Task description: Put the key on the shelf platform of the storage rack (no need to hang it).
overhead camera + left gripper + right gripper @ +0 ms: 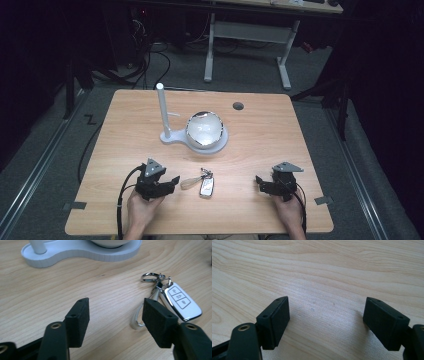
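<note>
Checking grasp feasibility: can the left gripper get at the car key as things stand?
Probably yes. The left gripper is open and close to the car key, which lies flat on the table with bare wood between them. The key sits off toward one jaw, so a small shift is needed.

Beyond the left gripper's [115, 320] fingers, the white stand [75, 255] is cut off; the right finger [160, 325] hides part of the key strap [137, 318].
</note>
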`<state>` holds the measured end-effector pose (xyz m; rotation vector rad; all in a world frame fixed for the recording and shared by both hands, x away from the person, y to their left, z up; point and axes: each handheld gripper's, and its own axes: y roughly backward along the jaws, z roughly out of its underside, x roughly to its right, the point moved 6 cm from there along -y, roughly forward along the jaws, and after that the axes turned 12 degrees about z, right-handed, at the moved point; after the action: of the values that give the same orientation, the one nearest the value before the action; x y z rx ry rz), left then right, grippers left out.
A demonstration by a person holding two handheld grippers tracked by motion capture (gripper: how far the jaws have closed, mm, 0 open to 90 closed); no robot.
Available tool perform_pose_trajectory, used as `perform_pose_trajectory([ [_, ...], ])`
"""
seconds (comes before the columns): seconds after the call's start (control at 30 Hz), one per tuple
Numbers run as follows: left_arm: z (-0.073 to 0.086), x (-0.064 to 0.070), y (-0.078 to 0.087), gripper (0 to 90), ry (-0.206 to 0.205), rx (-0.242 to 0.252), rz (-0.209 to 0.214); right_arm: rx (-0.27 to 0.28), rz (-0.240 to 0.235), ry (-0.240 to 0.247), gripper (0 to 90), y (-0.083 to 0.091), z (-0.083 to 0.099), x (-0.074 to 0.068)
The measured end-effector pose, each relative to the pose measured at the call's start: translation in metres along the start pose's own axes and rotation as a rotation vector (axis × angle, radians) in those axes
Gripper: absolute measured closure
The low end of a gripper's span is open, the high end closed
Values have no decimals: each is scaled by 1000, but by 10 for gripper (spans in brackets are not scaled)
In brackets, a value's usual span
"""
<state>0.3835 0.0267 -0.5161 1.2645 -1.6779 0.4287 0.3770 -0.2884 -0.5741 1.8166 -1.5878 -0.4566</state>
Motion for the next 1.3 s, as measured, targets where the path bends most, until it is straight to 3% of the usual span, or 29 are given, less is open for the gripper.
perform_pose_trajectory([
  [0.67, 35, 24, -9, 407, -59, -88, 24, 0, 0, 0, 217, 0, 0, 0],
  [1.3, 54, 24, -29, 482, -66, -148, 7, 1, -2, 1, 225, 0, 0, 0],
])
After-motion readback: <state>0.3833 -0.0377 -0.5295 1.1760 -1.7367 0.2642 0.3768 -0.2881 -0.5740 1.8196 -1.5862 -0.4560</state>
